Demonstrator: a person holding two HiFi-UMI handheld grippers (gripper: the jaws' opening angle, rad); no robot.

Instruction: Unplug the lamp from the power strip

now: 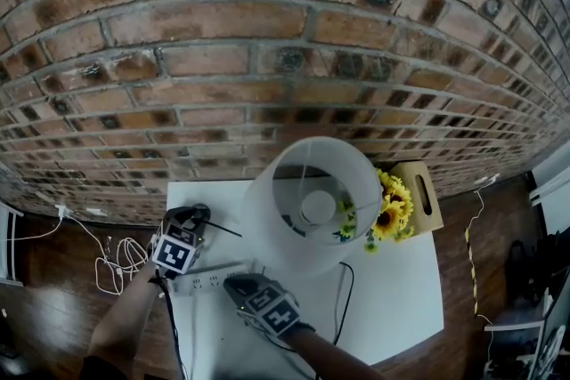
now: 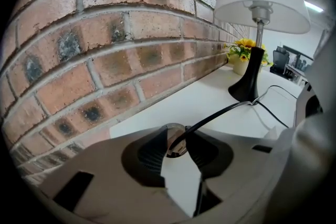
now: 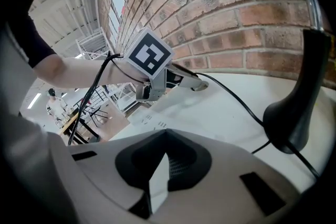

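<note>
One plug (image 2: 175, 147) between tongs (image 2: 176, 132), perhaps loose

The left gripper (image 1: 199, 216) points down and forward just inside the surface's (image 1: 392, 289) left edge. Its fingers (image 2: 149, 152) stand apart, with a plug (image 2: 176, 142) between them that is not squeezed. The left forearm (image 1: 125, 320) reaches in from beyond that left edge. The right gripper (image 1: 234, 283) sits nearer the front edge, tilted down, its fingers (image 3: 184, 162) drawn together on nothing. The right forearm (image 1: 337, 360) comes in over the front edge.
</note>
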